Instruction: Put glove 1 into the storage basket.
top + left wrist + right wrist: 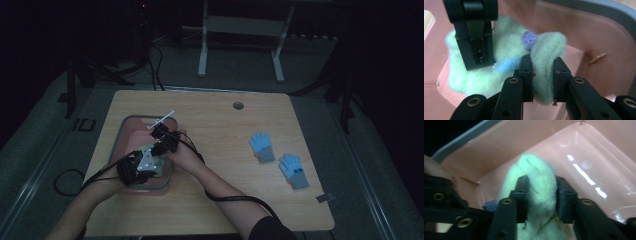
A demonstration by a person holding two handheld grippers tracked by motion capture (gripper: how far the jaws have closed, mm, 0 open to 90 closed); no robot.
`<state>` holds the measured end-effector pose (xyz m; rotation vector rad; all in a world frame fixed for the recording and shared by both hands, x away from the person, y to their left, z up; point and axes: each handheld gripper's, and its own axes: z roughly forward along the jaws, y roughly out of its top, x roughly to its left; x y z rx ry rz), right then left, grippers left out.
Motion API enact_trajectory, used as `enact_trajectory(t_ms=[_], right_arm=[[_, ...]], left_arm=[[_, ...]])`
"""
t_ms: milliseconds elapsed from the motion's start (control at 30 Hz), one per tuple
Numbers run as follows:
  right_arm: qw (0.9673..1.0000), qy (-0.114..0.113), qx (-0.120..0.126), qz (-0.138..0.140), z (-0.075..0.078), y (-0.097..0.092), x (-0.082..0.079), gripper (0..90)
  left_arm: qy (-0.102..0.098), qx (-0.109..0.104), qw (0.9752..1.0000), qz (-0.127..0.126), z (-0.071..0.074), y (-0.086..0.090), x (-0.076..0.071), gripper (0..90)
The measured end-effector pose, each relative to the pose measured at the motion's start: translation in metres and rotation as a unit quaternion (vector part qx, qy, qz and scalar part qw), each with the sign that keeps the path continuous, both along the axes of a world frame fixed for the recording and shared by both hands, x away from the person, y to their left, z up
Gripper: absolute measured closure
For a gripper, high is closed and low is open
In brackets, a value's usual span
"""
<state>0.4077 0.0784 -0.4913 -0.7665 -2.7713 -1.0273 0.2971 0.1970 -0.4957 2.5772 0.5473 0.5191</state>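
One pale green fuzzy glove (499, 67) lies inside the pink tub (584, 32) at the left of the desk (225, 135), and both tools are pinching it: the left gripper (543, 77) has a fold of its fabric clamped between its jaws, and the right gripper (540, 195) squeezes another fold. As I judge it, the lift out of the tub is only starting. Two blue gloves (262, 146) (294, 171) lie on the desk to the right, well apart from the tub.
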Motion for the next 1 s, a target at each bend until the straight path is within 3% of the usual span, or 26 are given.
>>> enact_trajectory(t_ms=[267, 433, 600, 700, 733, 800, 867, 933, 1000], right_arm=[[0.9999, -0.011, 0.011, -0.007, 0.008, -0.007, 0.002, 49.4], [0.9996, -0.007, 0.022, -0.016, 0.014, -0.016, 0.002, 47.7], [0.9990, -0.011, 0.040, -0.020, 0.022, -0.027, -0.003, 46.4], [0.9987, -0.015, 0.046, -0.016, 0.027, -0.033, -0.006, 43.7], [0.9987, -0.017, 0.047, -0.015, 0.028, -0.035, -0.007, 43.4], [0.9986, -0.021, 0.047, -0.012, 0.031, -0.039, -0.009, 42.7], [0.9983, -0.024, 0.052, -0.013, 0.034, -0.044, -0.010, 42.6], [0.9978, -0.026, 0.060, -0.014, 0.037, -0.050, -0.012, 42.6], [0.9975, -0.030, 0.063, -0.014, 0.039, -0.056, -0.014, 42.6]], left_arm=[[0.023, 0.023, 0.9994, 0.011, -0.003, -0.002, 0.006, 69.5], [0.026, 0.017, 0.9990, 0.033, -0.002, -0.001, 0.008, 50.0], [0.018, -0.023, 0.9978, 0.059, 0.003, 0.005, 0.004, 42.7], [0.013, -0.027, 0.9973, 0.067, 0.005, 0.006, 0.002, 36.2], [0.011, -0.039, 0.9963, 0.075, 0.008, 0.008, -0.001, 33.9], [0.008, -0.040, 0.9958, 0.081, 0.010, 0.008, -0.001, 27.8], [0.001, -0.045, 0.9948, 0.091, 0.017, 0.010, -0.003, 25.9], [-0.002, -0.063, 0.9933, 0.097, 0.022, 0.011, -0.004, 24.3], [0.010, -0.083, 0.9916, 0.098, 0.026, 0.011, -0.004, 16.9]])
